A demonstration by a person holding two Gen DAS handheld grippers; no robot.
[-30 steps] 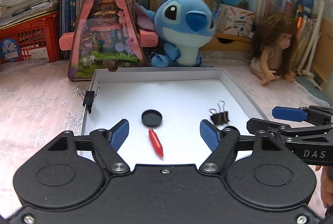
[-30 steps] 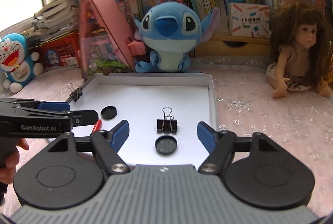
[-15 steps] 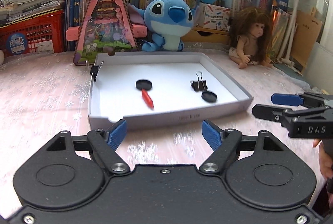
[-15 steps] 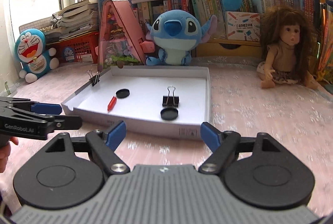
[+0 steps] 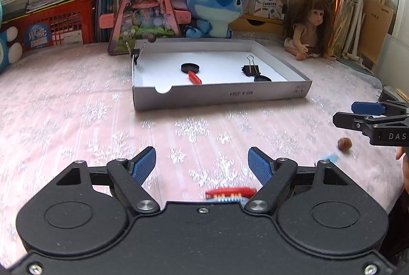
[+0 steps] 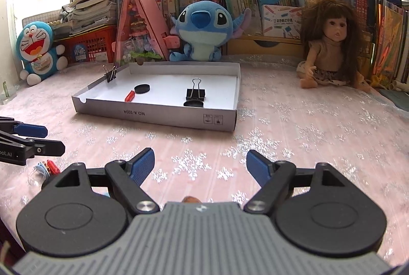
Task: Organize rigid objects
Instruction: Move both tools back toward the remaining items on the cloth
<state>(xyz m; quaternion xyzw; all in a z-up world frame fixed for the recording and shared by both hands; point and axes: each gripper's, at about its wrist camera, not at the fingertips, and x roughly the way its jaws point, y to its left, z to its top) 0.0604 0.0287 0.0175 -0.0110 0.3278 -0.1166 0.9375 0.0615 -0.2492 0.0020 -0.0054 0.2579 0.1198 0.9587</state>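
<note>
Pink desk (image 5: 76, 106): tray (image 5: 222, 96) far centre, holding clips, discs, crayon; nut (image 5: 344, 143), red toy (image 5: 230, 191) at near edge; left gripper (image 5: 202, 163), right gripper (image 6: 200, 165) both spread, unloaded; next: collect strays

The white box (image 6: 163, 114) holds two black clips (image 6: 195, 93), two black round lids (image 6: 142, 88) and one red crayon (image 6: 129, 96). Behind sit one doll (image 6: 329, 47) and one blue plush toy (image 6: 202, 32).
</note>
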